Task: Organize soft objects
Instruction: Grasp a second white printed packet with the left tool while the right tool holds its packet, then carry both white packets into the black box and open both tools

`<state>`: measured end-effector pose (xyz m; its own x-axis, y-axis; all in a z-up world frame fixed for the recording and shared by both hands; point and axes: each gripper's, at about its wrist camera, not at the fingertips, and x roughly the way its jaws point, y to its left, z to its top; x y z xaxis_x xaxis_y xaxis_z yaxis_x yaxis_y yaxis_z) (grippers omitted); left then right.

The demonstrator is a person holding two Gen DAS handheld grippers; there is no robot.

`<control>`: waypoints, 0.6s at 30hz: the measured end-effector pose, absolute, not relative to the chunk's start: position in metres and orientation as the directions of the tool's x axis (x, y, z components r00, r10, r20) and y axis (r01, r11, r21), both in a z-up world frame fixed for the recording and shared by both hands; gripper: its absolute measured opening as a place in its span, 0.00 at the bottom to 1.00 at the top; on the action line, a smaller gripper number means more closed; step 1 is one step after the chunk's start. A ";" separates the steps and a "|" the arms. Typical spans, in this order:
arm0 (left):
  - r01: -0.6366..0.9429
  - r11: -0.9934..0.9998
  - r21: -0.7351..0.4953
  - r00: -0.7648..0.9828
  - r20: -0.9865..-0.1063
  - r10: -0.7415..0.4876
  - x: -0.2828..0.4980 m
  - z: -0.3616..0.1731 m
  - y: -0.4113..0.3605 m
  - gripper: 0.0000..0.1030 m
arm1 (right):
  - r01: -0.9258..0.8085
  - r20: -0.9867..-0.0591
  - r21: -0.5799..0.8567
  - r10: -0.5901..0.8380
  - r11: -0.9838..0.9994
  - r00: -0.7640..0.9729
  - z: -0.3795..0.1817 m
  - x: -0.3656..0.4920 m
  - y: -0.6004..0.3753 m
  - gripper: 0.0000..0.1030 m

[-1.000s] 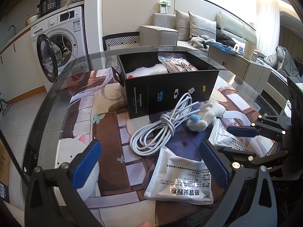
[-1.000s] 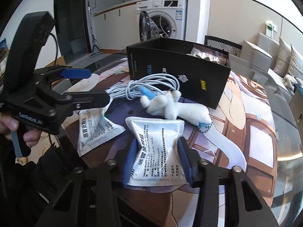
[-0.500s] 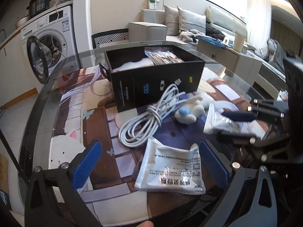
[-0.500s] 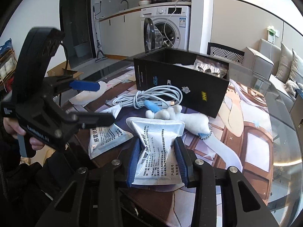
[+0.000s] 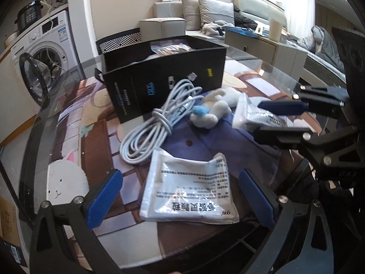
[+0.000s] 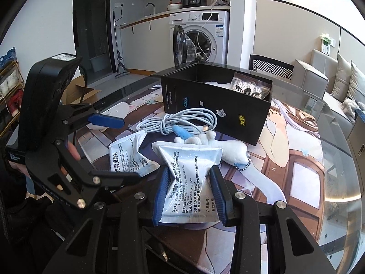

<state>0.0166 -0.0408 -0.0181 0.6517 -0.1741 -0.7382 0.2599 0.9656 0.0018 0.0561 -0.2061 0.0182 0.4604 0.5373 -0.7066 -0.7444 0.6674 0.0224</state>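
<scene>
Four soft things wait outside the black box point(image 6: 216, 105); two are already inside.
Right gripper point(image 6: 190, 196) pinches one medicine sachet point(image 6: 189, 182) between its pads; left gripper point(image 5: 180, 196) hangs spread wide around another sachet point(image 5: 189, 191), while beyond both jaws lie the coiled cable point(image 5: 159, 125) and plush toy point(image 5: 212, 111).

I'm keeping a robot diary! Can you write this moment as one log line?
right gripper: shut on white sachet | left gripper: open over second sachet | cable, plush toy: on table | black box: open
</scene>
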 end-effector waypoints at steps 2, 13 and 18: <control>0.274 0.962 0.016 0.641 -0.749 -0.170 0.017 -0.021 -0.044 0.89 | -0.745 -0.706 0.022 0.538 0.667 0.461 0.018 0.056 -0.206 0.36; 0.329 0.943 -0.043 0.632 -0.732 -0.254 0.011 -0.014 -0.043 0.55 | -0.742 -0.694 0.021 0.544 0.670 0.472 0.022 0.055 -0.208 0.36; 0.336 0.939 -0.076 0.645 -0.708 -0.288 0.009 -0.006 -0.041 0.54 | -0.741 -0.679 0.021 0.553 0.672 0.483 0.028 0.054 -0.210 0.36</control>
